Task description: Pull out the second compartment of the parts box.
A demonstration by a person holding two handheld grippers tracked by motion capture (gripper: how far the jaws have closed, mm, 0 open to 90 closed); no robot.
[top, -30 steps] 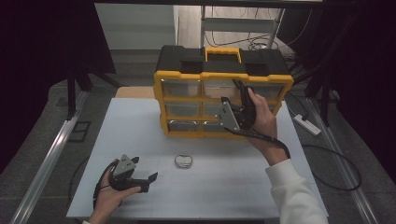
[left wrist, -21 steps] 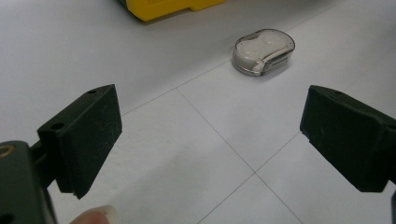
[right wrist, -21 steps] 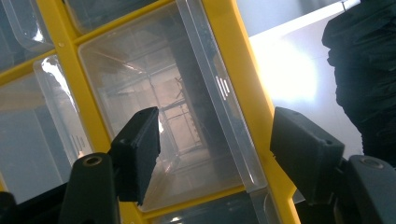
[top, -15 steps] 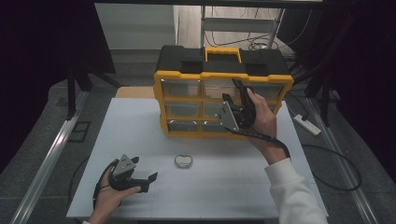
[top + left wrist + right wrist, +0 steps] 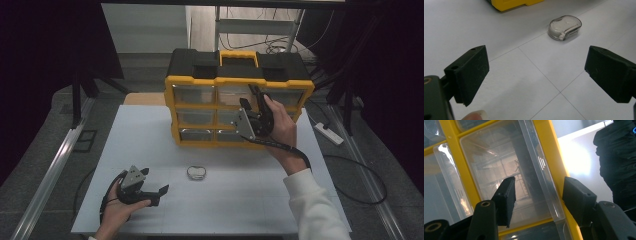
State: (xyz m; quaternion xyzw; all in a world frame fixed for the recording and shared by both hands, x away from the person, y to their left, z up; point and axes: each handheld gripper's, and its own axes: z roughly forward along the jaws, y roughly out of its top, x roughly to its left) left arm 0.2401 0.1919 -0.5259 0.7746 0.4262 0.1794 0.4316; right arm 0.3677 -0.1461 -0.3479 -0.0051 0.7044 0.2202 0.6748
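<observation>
A yellow and black drawer cabinet (image 5: 200,107) stands at the back of the white table (image 5: 150,135). My right gripper (image 5: 255,107) is held against a clear drawer on the cabinet's right side. In the right gripper view the gripper (image 5: 539,182) has the drawer's raised clear lip (image 5: 544,185) between its jaws, which have just been closing, and the pads stand off it. My left gripper (image 5: 155,181) rests open at the front left of the table. A small clear oval case (image 5: 565,27) lies beyond its jaws (image 5: 536,62), untouched.
The oval case (image 5: 196,172) sits mid-table in front of the cabinet. A white power strip (image 5: 329,134) and cables lie on the floor to the right. Metal rails (image 5: 50,170) run along the table's left side.
</observation>
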